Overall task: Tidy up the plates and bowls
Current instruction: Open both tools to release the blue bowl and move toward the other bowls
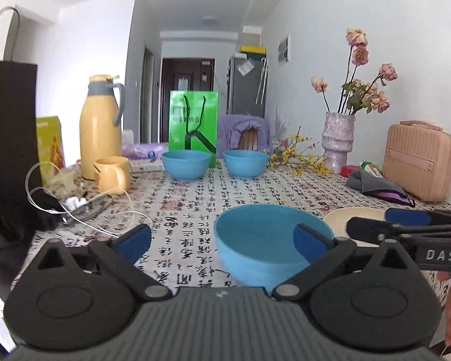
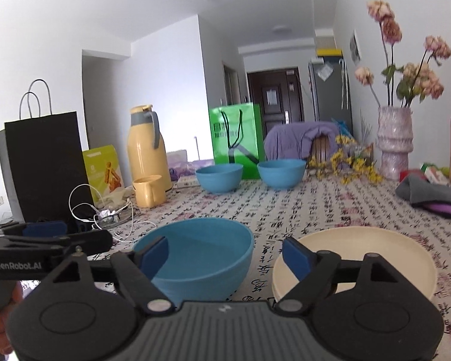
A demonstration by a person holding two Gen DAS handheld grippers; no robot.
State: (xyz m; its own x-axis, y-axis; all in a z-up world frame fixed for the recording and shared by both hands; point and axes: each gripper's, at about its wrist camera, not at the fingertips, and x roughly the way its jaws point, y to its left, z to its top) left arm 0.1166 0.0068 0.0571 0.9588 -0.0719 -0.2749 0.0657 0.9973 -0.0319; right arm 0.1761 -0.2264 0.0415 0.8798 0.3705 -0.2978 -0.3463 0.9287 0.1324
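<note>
- The left gripper (image 1: 222, 240) is spread wide and grips nothing; its right pad overlaps the near bowl (image 1: 264, 240) in view.
- The right gripper (image 2: 225, 254) is also wide and empty, hovering low between that bowl and the cream plate (image 2: 375, 249).
- Bowl and plate sit side by side on the patterned cloth (image 1: 195, 198).
- Two more bowls (image 1: 185, 164) (image 1: 246, 161) stand well behind, before a green bag (image 1: 194, 120).

A table (image 1: 195, 198) under a calligraphy-print cloth bears three blue bowls (image 1: 264, 240), a cream plate (image 2: 360, 249), a flask (image 1: 97, 126), a vase (image 1: 338, 141)
</note>
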